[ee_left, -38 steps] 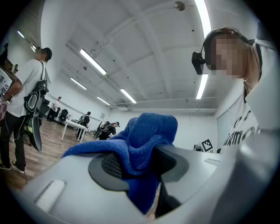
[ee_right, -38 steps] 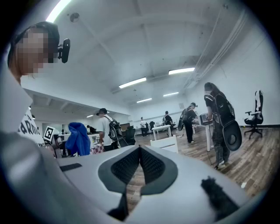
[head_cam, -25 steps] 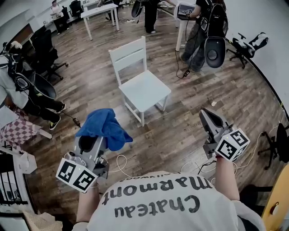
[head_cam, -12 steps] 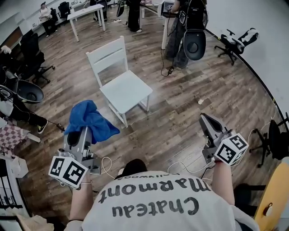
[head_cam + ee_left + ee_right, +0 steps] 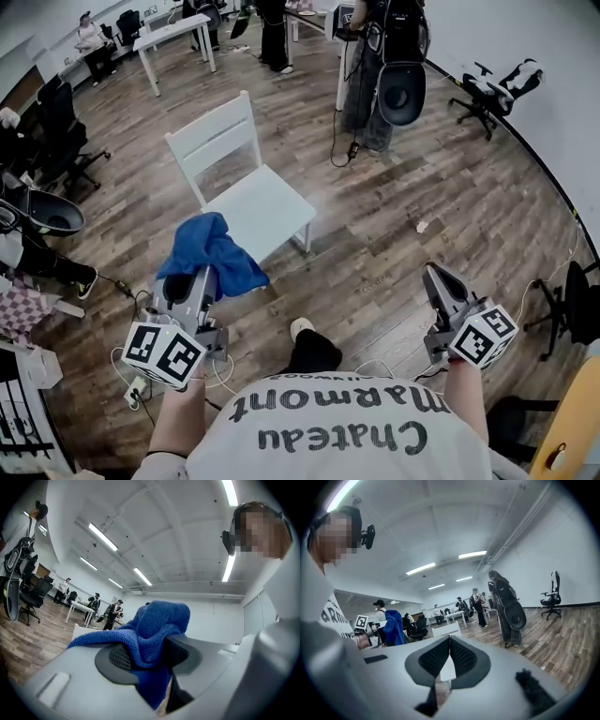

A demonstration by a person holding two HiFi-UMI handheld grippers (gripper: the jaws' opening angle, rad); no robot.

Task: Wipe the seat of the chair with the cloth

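Observation:
A white wooden chair (image 5: 258, 202) stands on the wood floor ahead of me, its seat bare. My left gripper (image 5: 200, 272) is shut on a blue cloth (image 5: 214, 253), which bunches above the jaws at the chair's near left corner. In the left gripper view the blue cloth (image 5: 157, 630) fills the space between the jaws and hides most of the chair. My right gripper (image 5: 433, 275) is shut with nothing in it, held well to the right of the chair. The right gripper view shows the chair (image 5: 446, 630) beyond the closed jaws and the cloth (image 5: 393, 627) at the left.
A person with a round black bag (image 5: 401, 89) stands beyond the chair at the back right. White tables (image 5: 173, 33) and other people are at the back. Office chairs (image 5: 61, 131) line the left side, another (image 5: 492, 84) is at the right. A cable (image 5: 141, 291) lies on the floor by my left.
The chair has come nearer and shifted left in the head view as I stepped toward it. My left gripper with the cloth now sits close to the seat's near corner.

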